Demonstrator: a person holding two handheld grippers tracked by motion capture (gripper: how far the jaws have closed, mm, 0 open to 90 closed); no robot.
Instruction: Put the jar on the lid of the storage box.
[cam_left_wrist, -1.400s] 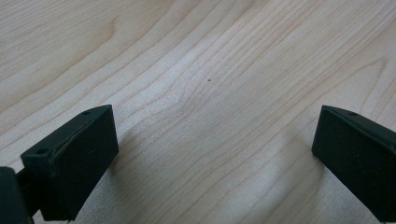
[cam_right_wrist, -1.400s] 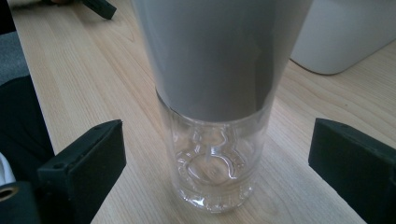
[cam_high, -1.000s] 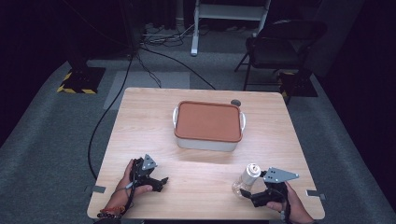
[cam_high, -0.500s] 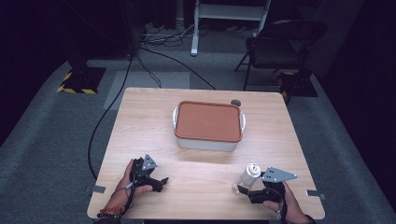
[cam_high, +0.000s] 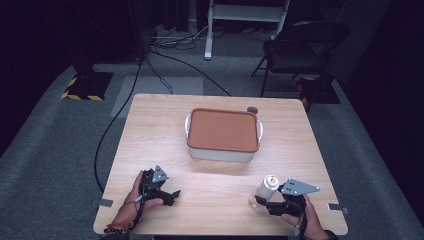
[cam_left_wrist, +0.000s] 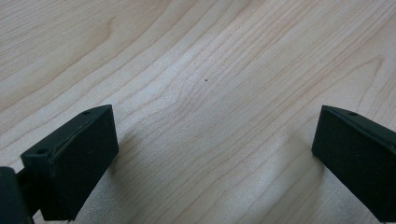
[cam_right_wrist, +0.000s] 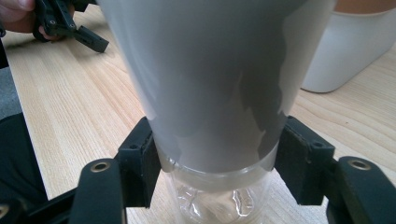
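Two jaws of the right gripper (cam_high: 266, 206) press against the lower sides of a clear bottle (cam_high: 263, 192) with a pale label, so it looks clamped near the base at the table's (cam_high: 215, 175) near right edge. To lift well, I'd squeeze steadily and raise straight, since a low hold lets the top sway. Its long axis leans slightly off upright, cap pointing up and away. The left gripper (cam_high: 167, 195) rests at near left, jaws spread wide, empty
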